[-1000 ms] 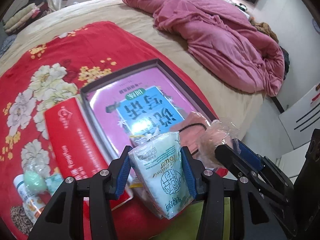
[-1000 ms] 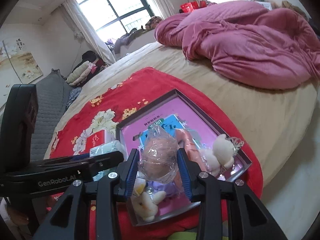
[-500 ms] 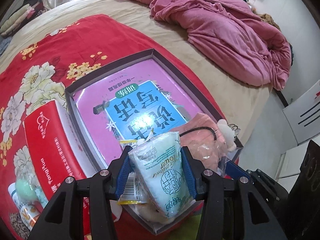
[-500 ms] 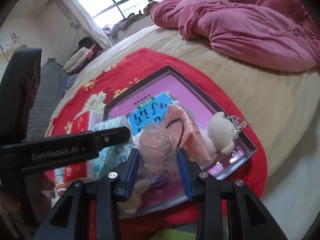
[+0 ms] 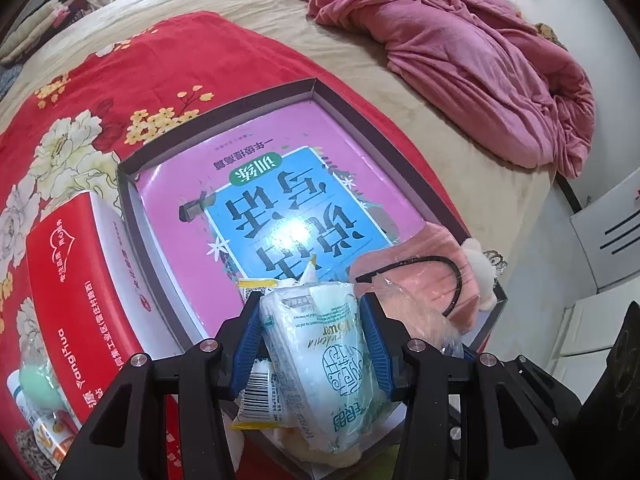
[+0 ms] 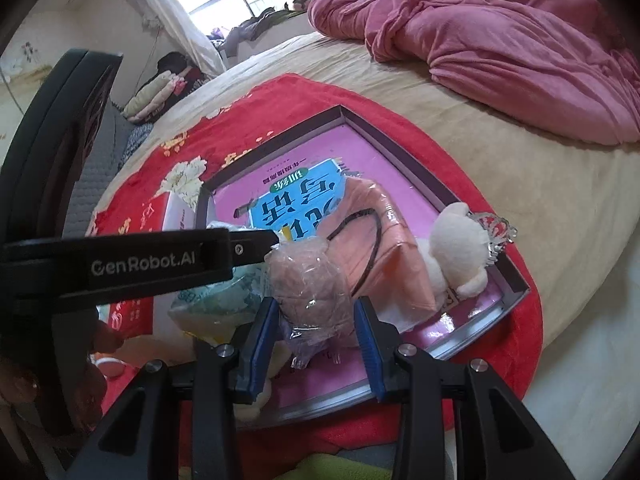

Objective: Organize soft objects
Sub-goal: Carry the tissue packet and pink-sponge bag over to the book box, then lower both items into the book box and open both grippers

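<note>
Box [image 5: 132, 208] nearer; holds book [image 5: 280, 216], plush [image 6: 456, 248].

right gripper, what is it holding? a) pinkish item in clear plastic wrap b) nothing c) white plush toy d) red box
a: the right gripper has its blue pads pressed on either side of a pinkish item in crinkled clear plastic wrap, while the white plush toy lies apart in the tray.

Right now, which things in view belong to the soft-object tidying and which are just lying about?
Part of the job:
- tissue pack in the left claw
- wrapped pink bundle in the right claw
- shallow box
- white plush toy in the box

Lying about:
- pink quilt
- red carton
- small bottle
</note>
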A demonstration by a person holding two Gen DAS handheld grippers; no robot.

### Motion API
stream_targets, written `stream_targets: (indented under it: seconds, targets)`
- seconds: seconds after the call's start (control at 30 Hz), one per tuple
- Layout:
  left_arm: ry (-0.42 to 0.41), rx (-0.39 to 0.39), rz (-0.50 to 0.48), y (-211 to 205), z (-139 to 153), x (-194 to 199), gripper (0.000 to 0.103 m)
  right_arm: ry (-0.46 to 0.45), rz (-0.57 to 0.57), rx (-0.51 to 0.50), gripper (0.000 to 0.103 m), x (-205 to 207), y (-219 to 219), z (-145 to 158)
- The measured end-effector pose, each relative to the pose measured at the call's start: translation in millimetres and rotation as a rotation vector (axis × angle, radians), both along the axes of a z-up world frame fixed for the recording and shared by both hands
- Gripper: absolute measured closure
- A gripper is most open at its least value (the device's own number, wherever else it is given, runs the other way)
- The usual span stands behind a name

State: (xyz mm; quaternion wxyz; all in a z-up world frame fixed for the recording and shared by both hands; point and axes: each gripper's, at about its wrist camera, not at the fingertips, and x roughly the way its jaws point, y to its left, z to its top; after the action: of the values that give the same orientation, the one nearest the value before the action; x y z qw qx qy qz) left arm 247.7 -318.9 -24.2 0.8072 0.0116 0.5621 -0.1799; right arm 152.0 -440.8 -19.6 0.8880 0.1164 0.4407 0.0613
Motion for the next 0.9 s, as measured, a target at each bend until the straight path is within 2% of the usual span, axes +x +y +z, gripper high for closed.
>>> stream_targets:
  seconds: [0.1, 0.3, 0.5, 0.67, 0.77, 0.9]
  targets:
    - [0.000, -0.003, 0.006, 2, 0, 1, 0.049, 0.011, 0.010, -0.019, 0.063, 0, 4, -2]
    - [0.000, -0.004, 0.011, 6, 1, -1, 0.044, 0.026, 0.018, -0.063, 0.057, 0, 11, -3]
    - [-0.013, -0.007, 0.006, 11, 8, -7, 0.043, 0.019, 0.014, -0.092, 0.054, -2, 14, 2]
    - [-0.030, -0.001, 0.007, 17, 17, -13, 0.042, -0.003, 0.010, -0.096, 0.050, -3, 16, 9]
    - [-0.046, -0.001, 0.011, 21, 24, -19, 0.035, -0.018, 0.009, -0.101, 0.049, -4, 17, 15]
    - [-0.065, -0.007, 0.027, 31, 34, -25, 0.034, -0.044, 0.002, -0.116, 0.048, -6, 20, 25]
